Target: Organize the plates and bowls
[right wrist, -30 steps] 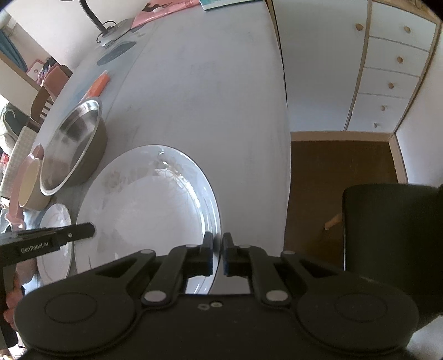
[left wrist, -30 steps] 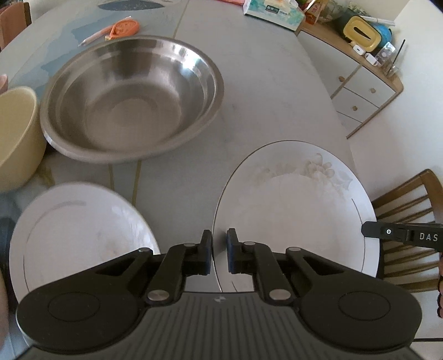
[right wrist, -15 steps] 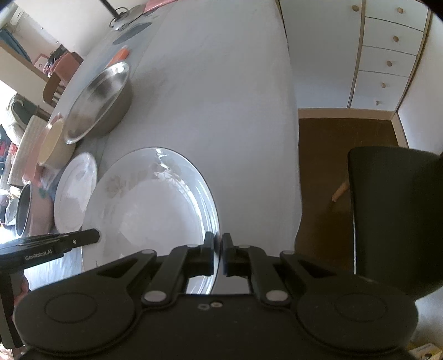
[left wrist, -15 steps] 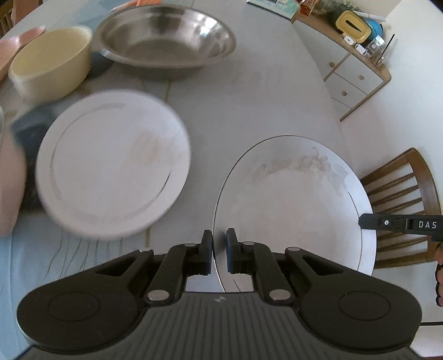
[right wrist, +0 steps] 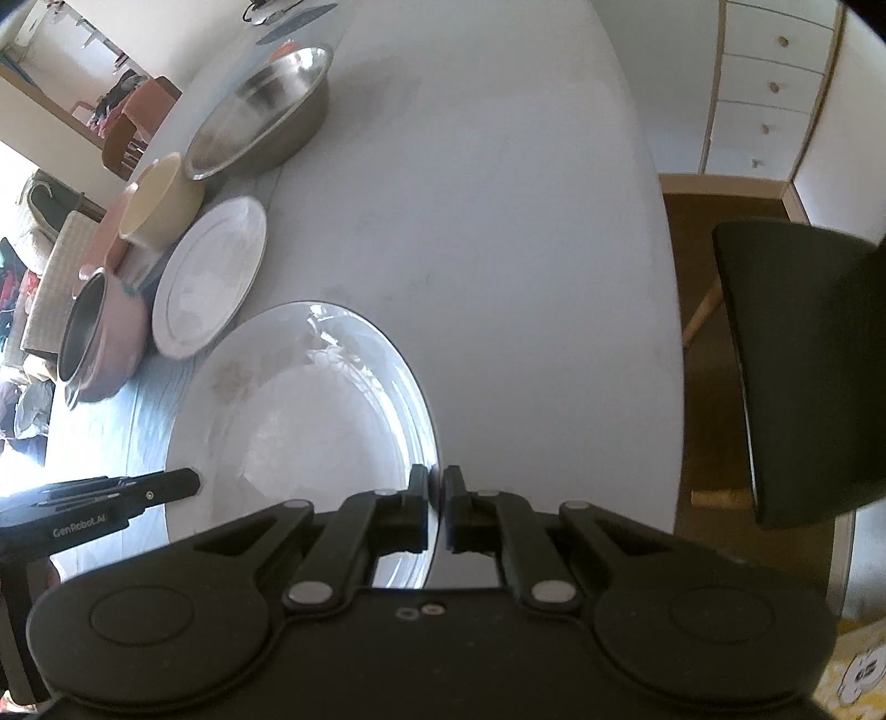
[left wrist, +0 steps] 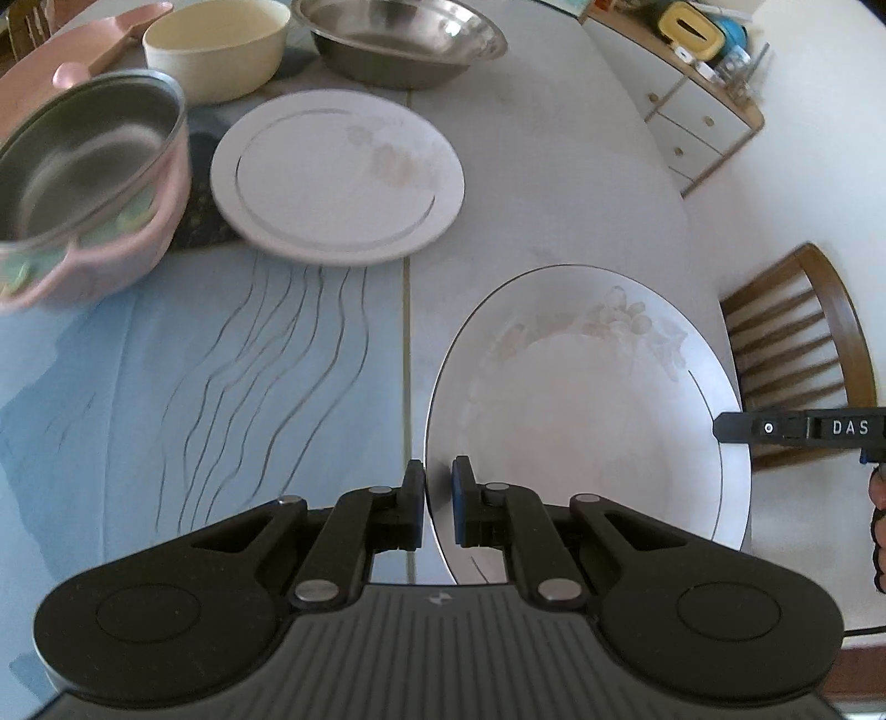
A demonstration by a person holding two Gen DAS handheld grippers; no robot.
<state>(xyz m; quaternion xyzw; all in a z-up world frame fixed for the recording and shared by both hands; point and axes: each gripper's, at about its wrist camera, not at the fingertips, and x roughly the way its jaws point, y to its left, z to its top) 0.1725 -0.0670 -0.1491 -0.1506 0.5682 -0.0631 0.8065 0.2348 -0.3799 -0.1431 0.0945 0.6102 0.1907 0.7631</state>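
Pale grey table [left wrist: 554,183], oval, part covered by a light blue cloth [left wrist: 166,387] with wavy dark lines; daylight from one side.

Large white plate [left wrist: 587,421] with a faint floral print and thin dark rim line was held over the table, gripped on two opposite edges. Left gripper [left wrist: 437,504]: jaws clamped on the plate's rim, one pad under and one over the edge, at about 9 o'clock of the plate in the left wrist view. Right gripper [right wrist: 436,509]: jaws likewise closed on the rim, at roughly 4 o'clock of the plate in its own view. Each gripper's tip showed in the other's camera at the far edge of the plate.

Smaller white plate [left wrist: 338,171] lay flat on the table at 11 o'clock from the held plate, well apart from it, partly over a dark mat. Cream bowl [left wrist: 216,47] sat just beyond it at 11 o'clock. Wide steel basin [left wrist: 404,41] stood near the cream bowl, at 12 o'clock of the small plate. Pink pot [left wrist: 99,255] with a steel inner bowl [left wrist: 83,160] sat at 9 o'clock of the small plate, blurred. Pink spoon-like handle [left wrist: 111,50] lay behind it.

Off the table: wooden slat-back chair [left wrist: 803,354] at 3 o'clock in the left wrist view, white drawer unit [right wrist: 775,94] along the wall, dark chair back [right wrist: 803,365] at the right wrist view's 3 o'clock. Fingers of a hand [left wrist: 877,526] showed at the left wrist view's right edge.
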